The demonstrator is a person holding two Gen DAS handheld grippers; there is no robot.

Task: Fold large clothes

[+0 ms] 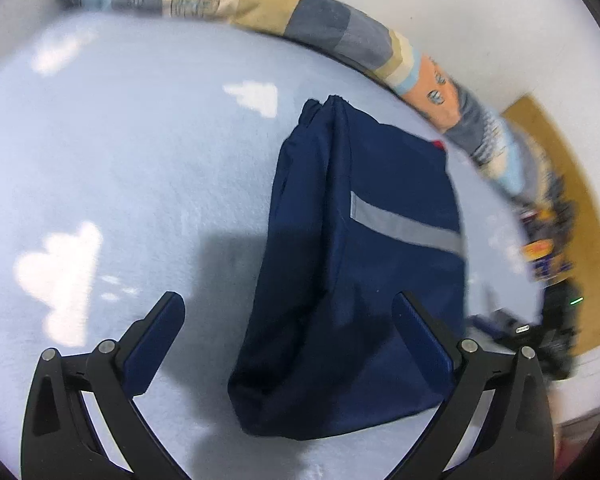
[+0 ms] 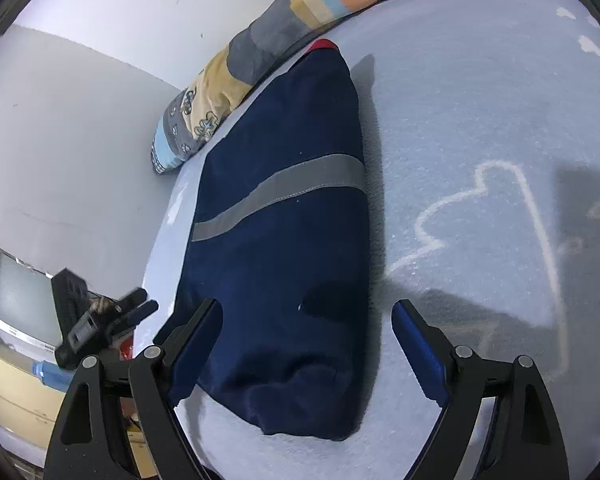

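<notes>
A navy garment with a grey reflective stripe is laid on the pale blue bed cover, already folded into a long, narrow bundle whose far end reaches toward the patchwork bolster by the wall. The left gripper is held wide apart above the near end, nothing gripped; the right gripper is likewise spread wide and empty, its jaws straddling the same end. This placement is judged to be preparation for a shared pinch of the near hem, so that the bundle may be doubled over lengthwise. A loose near edge could be missed if only the top layer is caught
</notes>
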